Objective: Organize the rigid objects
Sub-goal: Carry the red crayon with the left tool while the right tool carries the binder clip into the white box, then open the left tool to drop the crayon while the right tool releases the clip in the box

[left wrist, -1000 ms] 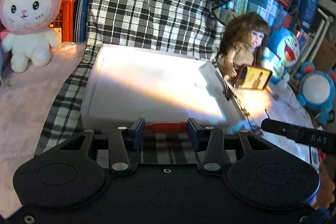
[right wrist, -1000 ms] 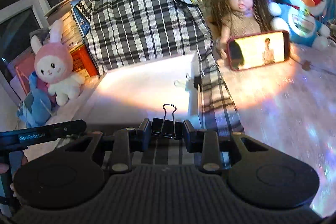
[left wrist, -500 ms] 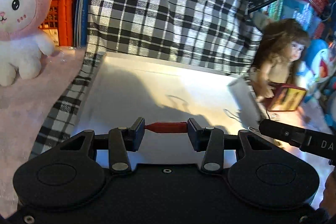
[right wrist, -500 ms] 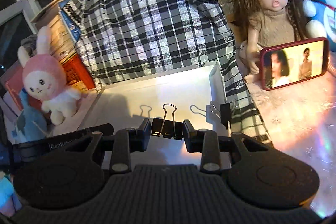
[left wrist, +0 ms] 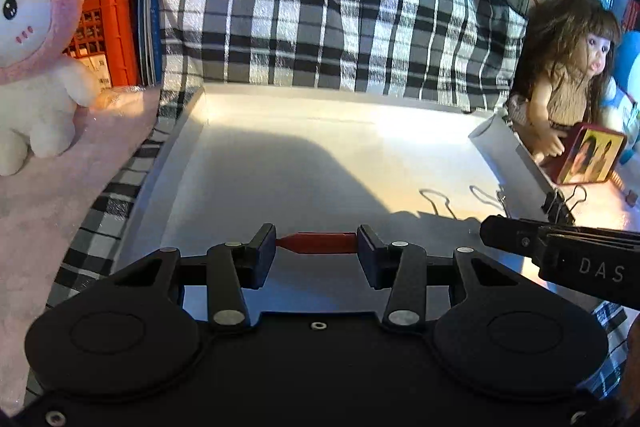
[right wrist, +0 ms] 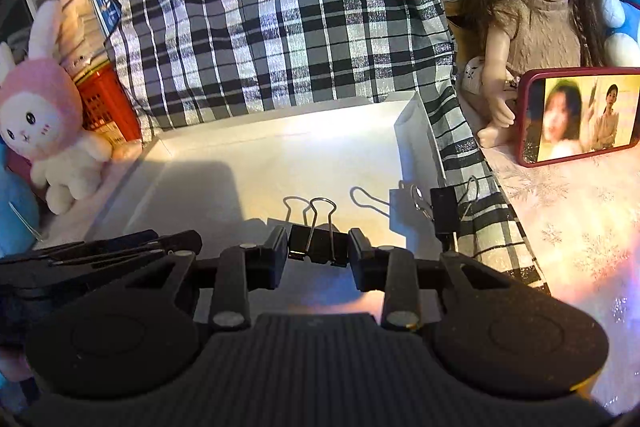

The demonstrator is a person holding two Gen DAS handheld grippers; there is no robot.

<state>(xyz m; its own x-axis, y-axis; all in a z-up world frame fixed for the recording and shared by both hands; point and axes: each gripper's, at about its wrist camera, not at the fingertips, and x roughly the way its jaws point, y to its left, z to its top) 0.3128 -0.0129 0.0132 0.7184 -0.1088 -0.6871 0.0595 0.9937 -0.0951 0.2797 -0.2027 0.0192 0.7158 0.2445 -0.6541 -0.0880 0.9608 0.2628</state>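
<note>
Two grippers, each clamped on one thing: the left gripper point(left wrist: 317, 251) pinches a red flat piece point(left wrist: 318, 242) crosswise, the right gripper point(right wrist: 318, 254) a black binder clip point(right wrist: 316, 243) — both above the white tray point(right wrist: 416, 139). At two o'clock, a second binder clip point(right wrist: 444, 213) bites the tray's right wall.
</note>
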